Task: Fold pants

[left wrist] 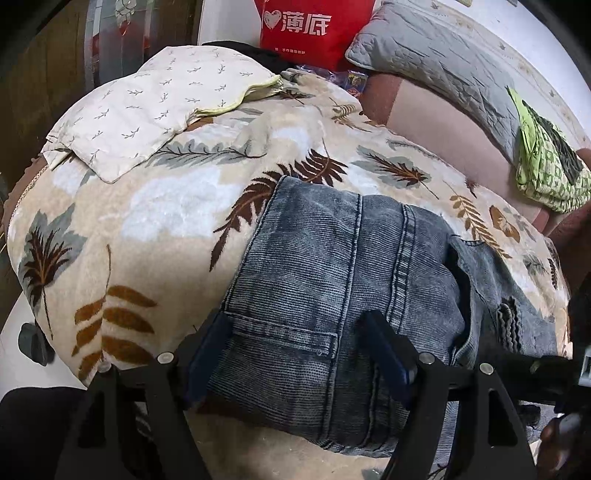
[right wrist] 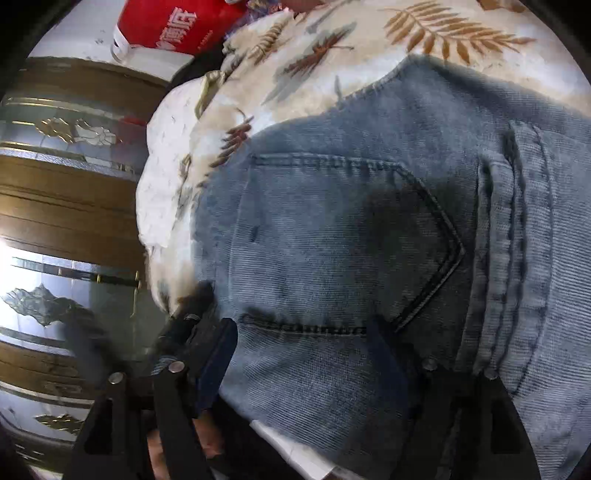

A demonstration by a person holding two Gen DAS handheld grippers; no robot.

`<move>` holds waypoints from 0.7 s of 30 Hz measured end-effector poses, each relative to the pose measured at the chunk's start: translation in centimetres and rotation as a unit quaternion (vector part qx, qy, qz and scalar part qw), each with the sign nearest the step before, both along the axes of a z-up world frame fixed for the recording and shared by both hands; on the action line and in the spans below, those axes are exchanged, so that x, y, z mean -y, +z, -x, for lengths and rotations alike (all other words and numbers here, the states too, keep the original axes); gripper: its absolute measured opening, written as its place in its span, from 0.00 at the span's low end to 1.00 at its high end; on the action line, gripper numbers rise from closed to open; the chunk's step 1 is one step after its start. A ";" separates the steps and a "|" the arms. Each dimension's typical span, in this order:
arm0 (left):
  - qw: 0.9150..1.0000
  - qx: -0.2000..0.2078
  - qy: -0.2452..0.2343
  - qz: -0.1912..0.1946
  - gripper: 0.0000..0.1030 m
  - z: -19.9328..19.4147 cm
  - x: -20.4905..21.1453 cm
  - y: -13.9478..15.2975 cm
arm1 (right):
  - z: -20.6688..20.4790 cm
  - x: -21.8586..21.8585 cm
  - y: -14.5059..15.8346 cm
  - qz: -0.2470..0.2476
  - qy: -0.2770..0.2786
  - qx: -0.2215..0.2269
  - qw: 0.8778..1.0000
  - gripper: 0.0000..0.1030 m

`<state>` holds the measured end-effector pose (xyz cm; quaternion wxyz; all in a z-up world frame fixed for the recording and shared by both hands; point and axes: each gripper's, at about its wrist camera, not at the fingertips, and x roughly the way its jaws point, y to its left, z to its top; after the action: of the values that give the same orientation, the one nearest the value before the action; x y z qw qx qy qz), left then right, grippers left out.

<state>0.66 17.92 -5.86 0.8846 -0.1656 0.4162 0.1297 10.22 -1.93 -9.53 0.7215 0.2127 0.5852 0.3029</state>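
Observation:
Faded blue jeans (left wrist: 332,266) lie folded into a compact stack on a beige leaf-print blanket (left wrist: 147,221), back pocket up. My left gripper (left wrist: 295,354) is open, its fingers (left wrist: 207,354) spread wide just above the near end of the stack over the pocket. In the right wrist view the jeans (right wrist: 351,240) fill the frame, pocket facing the camera. My right gripper (right wrist: 299,354) is open, its fingers (right wrist: 216,354) straddling the denim at the pocket's edge, close to or touching it.
A white patterned pillow (left wrist: 147,107) lies at the blanket's far left. A grey quilted pillow (left wrist: 443,59), a green patterned garment (left wrist: 546,162) and a red bag (left wrist: 314,26) sit behind. A wooden glass-panelled door (right wrist: 66,184) stands left of the bed.

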 end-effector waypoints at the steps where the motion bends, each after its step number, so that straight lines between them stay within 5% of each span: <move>1: 1.000 0.002 0.000 0.003 0.75 0.1 -0.1 0.1 | -0.1 0.3 0.4 -0.012 -0.008 -0.006 1.000 0.76; 3: 1.000 0.007 0.003 0.011 0.75 0.3 -0.3 0.4 | 0.3 1.2 1.9 -0.028 -0.014 -0.016 0.999 0.75; 7: 0.999 0.038 0.024 0.028 0.75 2.1 -0.8 2.3 | 3.3 3.0 5.3 -0.048 -0.003 0.033 0.998 0.76; 11: 0.995 0.050 0.038 0.081 0.75 4.1 -1.5 3.3 | 3.4 2.6 -0.8 -0.008 0.014 -0.032 0.999 0.82; 17: 0.970 0.047 0.084 0.225 0.75 6.4 -4.8 2.5 | 4.6 5.0 4.2 -0.044 -0.022 0.063 0.997 0.82; 21: 0.954 0.029 0.087 0.285 0.75 6.2 -4.8 0.9 | 6.1 6.0 3.7 -0.039 -0.037 0.093 0.994 0.82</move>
<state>-5.52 22.69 -4.99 0.7974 -0.4501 0.3945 0.0770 4.09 -7.95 -5.84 0.7750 0.2331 0.4947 0.3167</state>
